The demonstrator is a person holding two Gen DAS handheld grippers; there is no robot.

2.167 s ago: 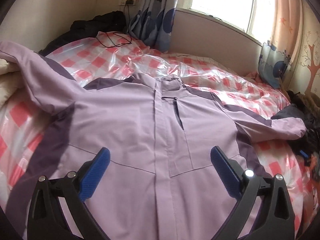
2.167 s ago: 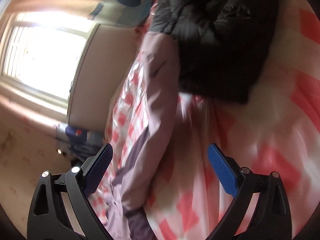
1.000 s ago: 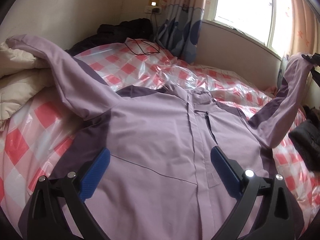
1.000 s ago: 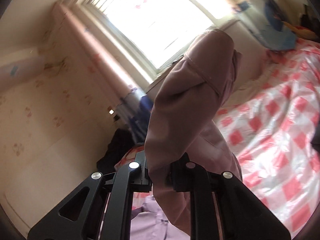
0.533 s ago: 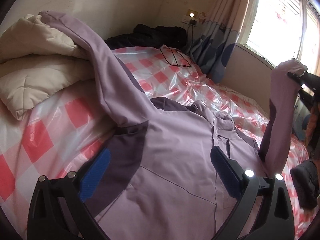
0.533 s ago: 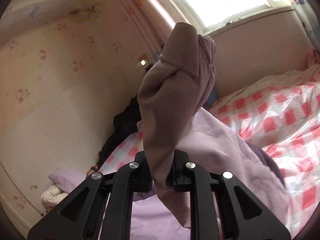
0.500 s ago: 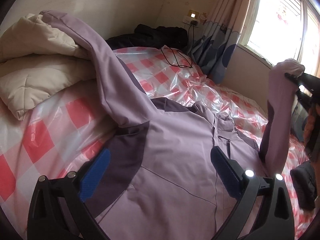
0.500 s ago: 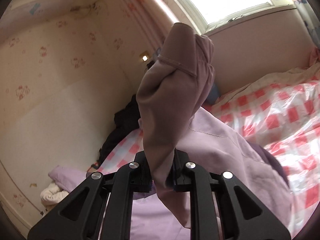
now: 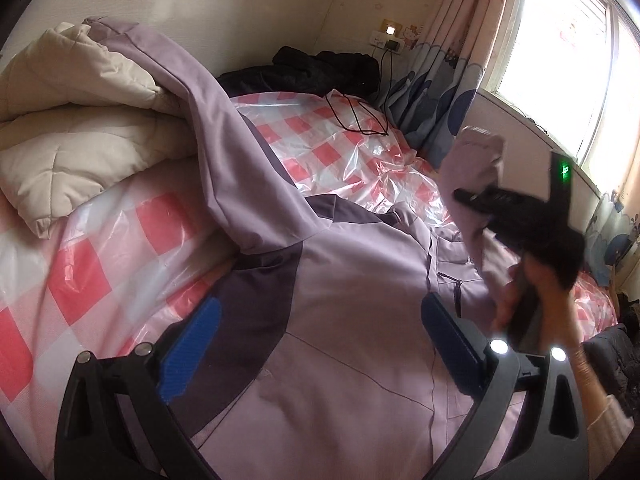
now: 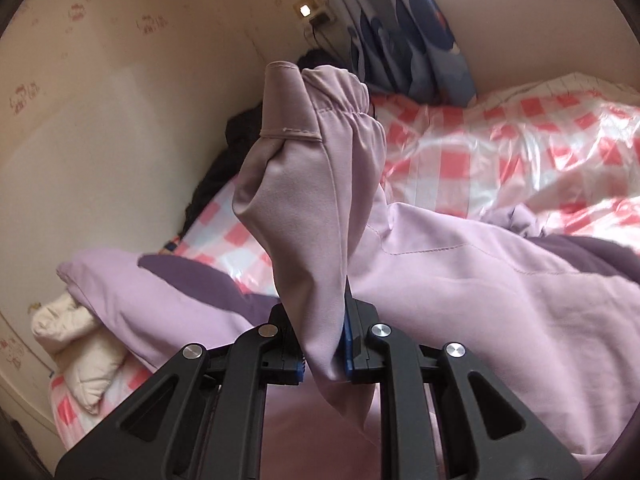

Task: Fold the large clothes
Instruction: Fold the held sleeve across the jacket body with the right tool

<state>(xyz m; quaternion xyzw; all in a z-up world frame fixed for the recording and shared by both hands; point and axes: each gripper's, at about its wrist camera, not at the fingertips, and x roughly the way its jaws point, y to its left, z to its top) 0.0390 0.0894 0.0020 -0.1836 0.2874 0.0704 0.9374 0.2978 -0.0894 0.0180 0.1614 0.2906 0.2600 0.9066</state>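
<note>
A: Jacket [image 9: 352, 320] front-up across the bed [image 9: 100, 264], lilac with dark purple panels, one sleeve [image 9: 192, 92] draped up over the cream quilt [image 9: 80, 132].

B: And the right gripper [image 10: 324, 352] is clamped tight on the other sleeve's cuff [image 10: 316, 184], fabric bunched between the blue pads and held up above the chest!

A: Left gripper [image 9: 316, 344] hovers over the hem side, jaws spread wide, nothing between them.
</note>
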